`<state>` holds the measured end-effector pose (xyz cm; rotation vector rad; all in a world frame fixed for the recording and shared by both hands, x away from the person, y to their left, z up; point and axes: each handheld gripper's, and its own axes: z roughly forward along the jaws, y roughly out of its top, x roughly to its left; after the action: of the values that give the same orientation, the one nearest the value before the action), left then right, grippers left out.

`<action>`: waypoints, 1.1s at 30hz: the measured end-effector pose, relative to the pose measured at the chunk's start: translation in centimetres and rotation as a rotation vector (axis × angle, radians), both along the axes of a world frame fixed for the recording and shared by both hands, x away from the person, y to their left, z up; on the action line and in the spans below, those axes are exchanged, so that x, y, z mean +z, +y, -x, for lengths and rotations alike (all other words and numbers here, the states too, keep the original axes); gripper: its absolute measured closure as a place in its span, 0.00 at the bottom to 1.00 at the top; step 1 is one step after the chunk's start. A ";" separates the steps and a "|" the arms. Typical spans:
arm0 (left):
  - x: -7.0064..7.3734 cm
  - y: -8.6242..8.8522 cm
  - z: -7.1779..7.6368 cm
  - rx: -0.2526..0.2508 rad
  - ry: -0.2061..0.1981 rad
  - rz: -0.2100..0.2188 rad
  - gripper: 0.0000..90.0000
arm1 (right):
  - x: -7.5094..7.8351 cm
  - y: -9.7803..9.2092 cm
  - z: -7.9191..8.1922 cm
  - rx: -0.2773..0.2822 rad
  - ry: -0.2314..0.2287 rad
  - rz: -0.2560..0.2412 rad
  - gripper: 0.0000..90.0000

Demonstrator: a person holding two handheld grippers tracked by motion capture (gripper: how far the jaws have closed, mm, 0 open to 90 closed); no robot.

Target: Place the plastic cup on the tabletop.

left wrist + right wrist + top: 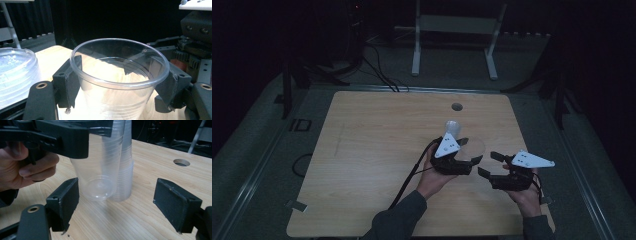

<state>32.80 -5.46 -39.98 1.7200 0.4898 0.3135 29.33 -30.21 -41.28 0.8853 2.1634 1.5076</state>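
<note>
Dark curtains and a white stand close off the far side of the room, and the pale wooden table (377, 150) sits under dim light with a round cable hole (456, 106) near its far edge. At centre right, the left gripper (472, 161) pinches a single clear plastic cup (117, 82) just under its rim, one jaw pressed on each side, holding it upright and lifted off the wood. Just behind it stands the stack of cups (125, 170), which rests on the table. The right gripper (115, 205) waits near and to the right, its jaws spread wide with nothing between them, aimed at the cup's base.

The step in hand looks like a handover or a steadying grasp. To do it well, the right gripper should come in level and close gently around the lower wall, since thin plastic buckles easily. The left jaws should let go only once the right has a firm hold. Keeping clear of the stack avoids toppling it.
</note>
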 end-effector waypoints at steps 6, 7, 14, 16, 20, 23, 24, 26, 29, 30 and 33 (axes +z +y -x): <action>-0.3 -0.1 -0.1 0.005 0.002 -0.008 0.31 | 0.0 -0.1 0.1 0.000 0.002 0.000 0.23; -0.4 0.0 -0.2 0.005 0.002 -0.011 0.31 | -0.1 -0.1 0.1 -0.001 0.002 -0.002 0.23; -0.7 -0.1 -0.3 0.010 0.006 -0.015 0.31 | 0.0 -0.4 0.2 -0.002 0.001 -0.007 0.23; -0.9 -0.1 -0.3 0.011 0.004 -0.020 0.31 | 0.0 -0.4 0.2 -0.004 0.000 -0.008 0.23; -1.3 -0.1 -0.4 0.013 0.010 -0.017 0.31 | 0.0 -0.4 0.2 -0.005 -0.002 -0.010 0.23; -1.5 -0.1 -0.5 0.016 0.011 -0.024 0.31 | 0.0 -0.5 0.2 -0.006 -0.004 -0.012 0.23; -1.6 -0.1 -0.5 0.017 0.012 -0.025 0.31 | 0.0 -0.5 0.2 -0.007 -0.004 -0.012 0.23; -1.9 -0.2 -0.6 0.016 0.014 -0.023 0.31 | 0.0 -0.5 0.2 -0.008 -0.004 -0.013 0.23; -2.2 -0.2 -0.6 0.016 0.015 -0.021 0.31 | 0.0 -0.6 0.3 -0.009 -0.004 -0.013 0.23; -2.2 -0.2 -0.6 0.017 0.011 -0.026 0.31 | 0.0 -0.6 0.3 -0.009 -0.004 -0.014 0.23; -2.5 -0.2 -0.5 0.018 0.001 -0.028 0.31 | 0.0 -0.6 0.3 -0.011 -0.005 -0.016 0.23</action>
<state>33.34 -5.64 -42.46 1.7433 0.5035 0.3339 29.06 -30.81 -41.23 0.8964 2.1428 1.5229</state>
